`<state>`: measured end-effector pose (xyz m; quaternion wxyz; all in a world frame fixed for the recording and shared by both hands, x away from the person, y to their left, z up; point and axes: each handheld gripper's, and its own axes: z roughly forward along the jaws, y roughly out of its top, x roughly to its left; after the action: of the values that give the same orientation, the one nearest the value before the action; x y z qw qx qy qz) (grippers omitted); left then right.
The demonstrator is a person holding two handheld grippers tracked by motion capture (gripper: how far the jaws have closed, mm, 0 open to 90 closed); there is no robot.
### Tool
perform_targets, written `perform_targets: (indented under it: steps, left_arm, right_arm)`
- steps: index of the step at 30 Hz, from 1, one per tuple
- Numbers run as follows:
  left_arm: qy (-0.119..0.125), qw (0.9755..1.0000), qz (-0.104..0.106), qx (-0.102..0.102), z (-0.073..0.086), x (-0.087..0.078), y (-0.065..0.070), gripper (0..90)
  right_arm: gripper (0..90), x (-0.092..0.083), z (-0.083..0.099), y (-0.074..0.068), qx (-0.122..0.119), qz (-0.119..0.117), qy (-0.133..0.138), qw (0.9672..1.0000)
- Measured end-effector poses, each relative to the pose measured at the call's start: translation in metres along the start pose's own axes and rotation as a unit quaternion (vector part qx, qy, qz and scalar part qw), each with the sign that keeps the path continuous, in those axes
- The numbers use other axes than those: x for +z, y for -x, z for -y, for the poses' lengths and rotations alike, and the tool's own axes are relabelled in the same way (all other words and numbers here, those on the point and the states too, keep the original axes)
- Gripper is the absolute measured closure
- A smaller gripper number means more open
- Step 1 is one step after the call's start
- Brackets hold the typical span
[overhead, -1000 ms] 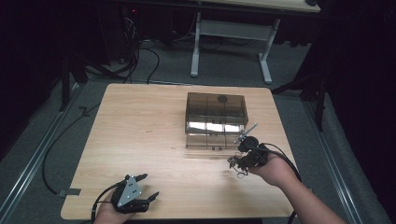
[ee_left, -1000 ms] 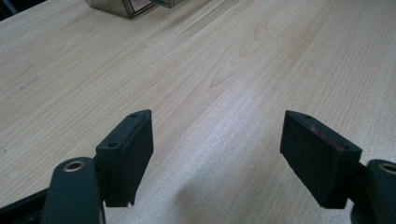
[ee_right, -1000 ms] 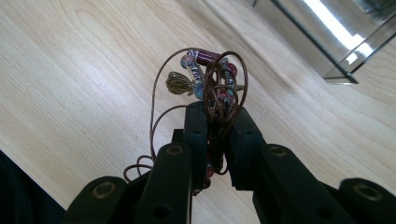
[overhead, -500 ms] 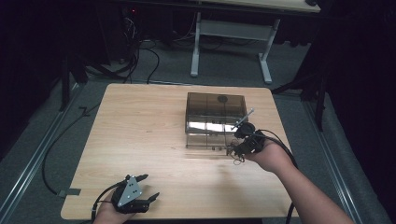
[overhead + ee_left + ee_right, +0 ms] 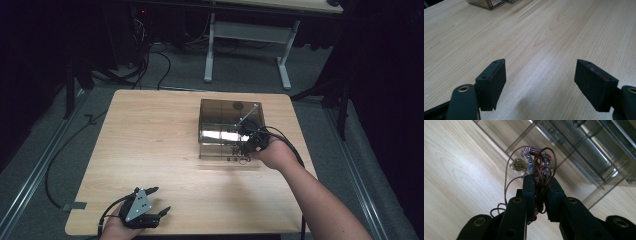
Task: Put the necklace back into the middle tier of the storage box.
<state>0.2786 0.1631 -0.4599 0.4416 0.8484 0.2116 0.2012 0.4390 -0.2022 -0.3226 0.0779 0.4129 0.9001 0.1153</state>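
My right gripper (image 5: 246, 144) hangs at the near front edge of the smoky clear box (image 5: 225, 116), which stands on the right half of the wooden table (image 5: 150, 135), well in from the far edge and closer to the right one. My jaws are clamped on a bundled necklace (image 5: 537, 167): loops of brown cord, red and pale blue beads, and one small brass charm (image 5: 519, 164) sticking out past the pads. In the right gripper view the box's dividers and compartment walls rise just beyond the bundle. A thin rod (image 5: 246, 116) slants across the box top near my hand.

My left gripper (image 5: 150, 212) rests at the near edge of the table, left of centre, jaws spread wide with nothing between them.

Count: one box, one necklace, two grippers. The whole left and middle of the tabletop is bare wood. A cable (image 5: 287, 145) trails from my right gripper over the table's right side. Beyond the far edge stands a white-legged desk frame (image 5: 247, 37), with cables on the floor.
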Motion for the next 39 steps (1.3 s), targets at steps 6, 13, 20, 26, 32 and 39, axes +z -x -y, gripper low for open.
perform_targets:
  steps: [6,13,20,26,32,39]
  left_arm:
    - [0.001,1.0,0.001,-0.001,0.0,0.0,0.0,25.9]
    - [-0.001,1.0,0.002,0.001,0.0,0.0,0.0,25.8]
    - [0.0,1.0,0.004,-0.001,0.0,0.0,0.0,25.8]
    - [-0.002,1.0,0.004,0.001,0.0,0.0,0.0,25.8]
    - [-0.002,1.0,0.004,0.001,0.0,0.001,0.0,25.9]
    - [-0.002,1.0,0.004,0.002,0.0,0.001,0.0,25.8]
  right_arm:
    - [80.4,0.005,-0.012,0.0,-0.003,0.0,0.0,1.0]
    - [80.4,0.01,-0.021,0.0,-0.002,0.004,-0.005,1.0]
    - [80.4,0.02,-0.025,0.003,-0.008,0.003,-0.023,0.9997]
    - [80.4,0.031,-0.028,0.005,-0.012,0.004,-0.043,0.999]
    - [80.4,0.043,-0.032,0.005,-0.016,0.008,-0.057,0.9982]
    - [80.3,0.057,-0.038,0.006,-0.017,0.011,-0.062,0.9979]
